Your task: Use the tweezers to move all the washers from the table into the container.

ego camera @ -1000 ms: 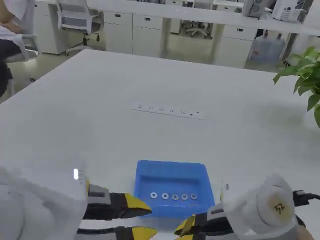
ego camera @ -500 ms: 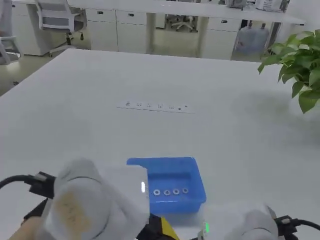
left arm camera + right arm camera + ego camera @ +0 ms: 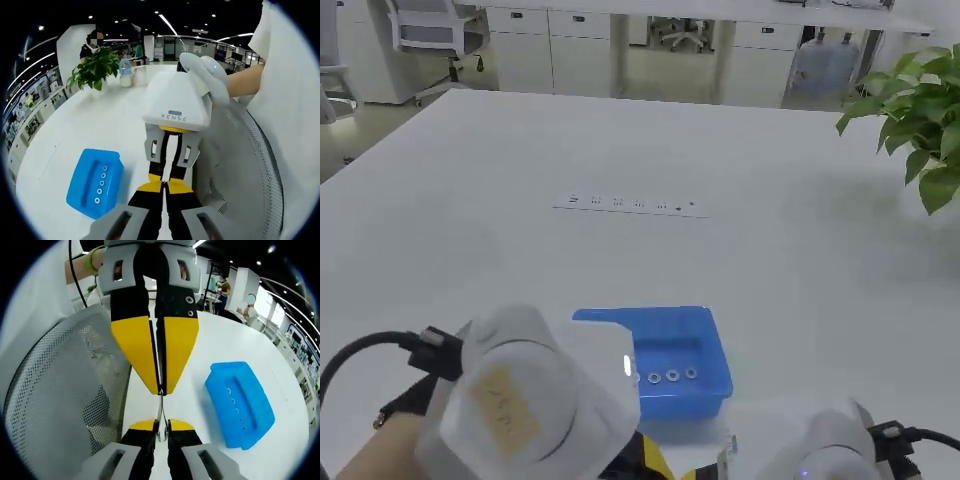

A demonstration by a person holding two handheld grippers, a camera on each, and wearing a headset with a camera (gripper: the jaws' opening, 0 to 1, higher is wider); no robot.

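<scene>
- Blue plastic tray with rounded rim sits by the near edge of the counter; 5 flat metal washers lie in a row inside.
- Right tongs pinch thin steel tweezers.
- Left tongs are closed, tip to tip with the right.
- Smooth white counter stretches wide beyond the tray.

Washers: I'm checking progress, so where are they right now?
In the head view the washers lie in a row inside the blue container, at lower centre on the white table, nearer the person than the socket strip.
</scene>
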